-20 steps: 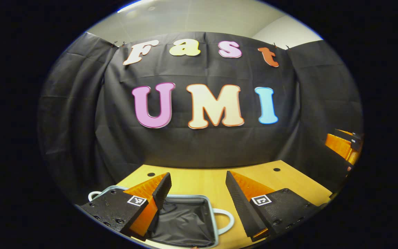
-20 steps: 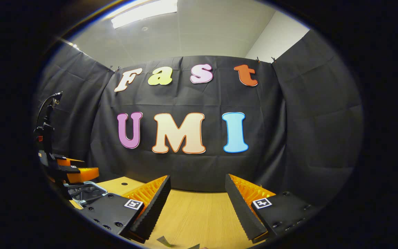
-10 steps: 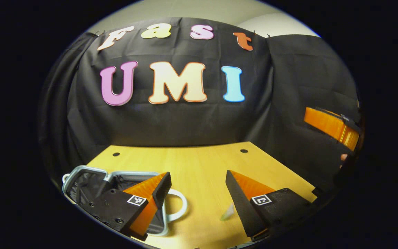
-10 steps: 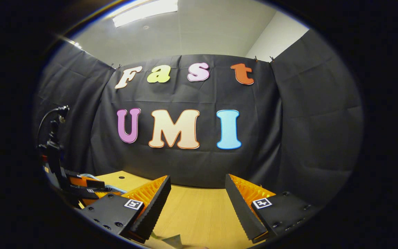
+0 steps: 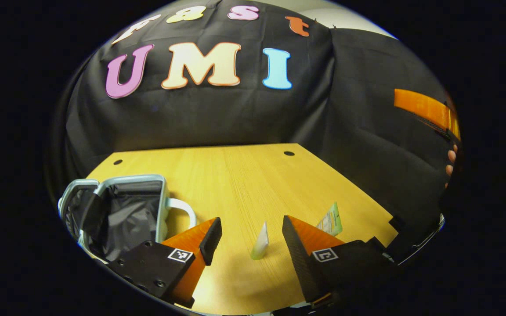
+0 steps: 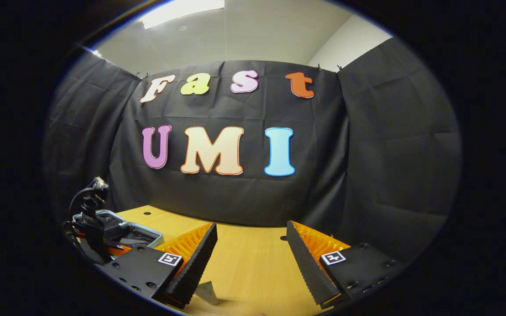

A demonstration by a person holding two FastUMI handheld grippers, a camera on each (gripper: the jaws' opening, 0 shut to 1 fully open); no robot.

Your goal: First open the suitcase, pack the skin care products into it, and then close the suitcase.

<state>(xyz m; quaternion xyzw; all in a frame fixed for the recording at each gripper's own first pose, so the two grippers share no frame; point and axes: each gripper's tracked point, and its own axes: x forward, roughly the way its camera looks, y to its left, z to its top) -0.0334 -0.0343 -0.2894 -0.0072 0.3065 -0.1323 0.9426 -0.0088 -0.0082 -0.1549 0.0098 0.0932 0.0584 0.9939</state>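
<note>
Left gripper (image 5: 248, 232) wide, empty, above small pale-green upright tube (image 5: 260, 242) on wooden table (image 5: 235, 175). Open silver suitcase with black lining (image 5: 121, 210) sits left. Right gripper (image 6: 251, 243) wide, empty.

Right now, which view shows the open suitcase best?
Left gripper view: the suitcase lies open on the table, dark lining and white handle clear. Right gripper view catches just its rim, far left behind the left gripper.

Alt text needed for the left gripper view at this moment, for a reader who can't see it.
The left gripper, fingers open, points down at a small pale tube standing on the wooden table between its fingertips. An open grey suitcase with black lining lies to the left, a green packet to the right.
</note>
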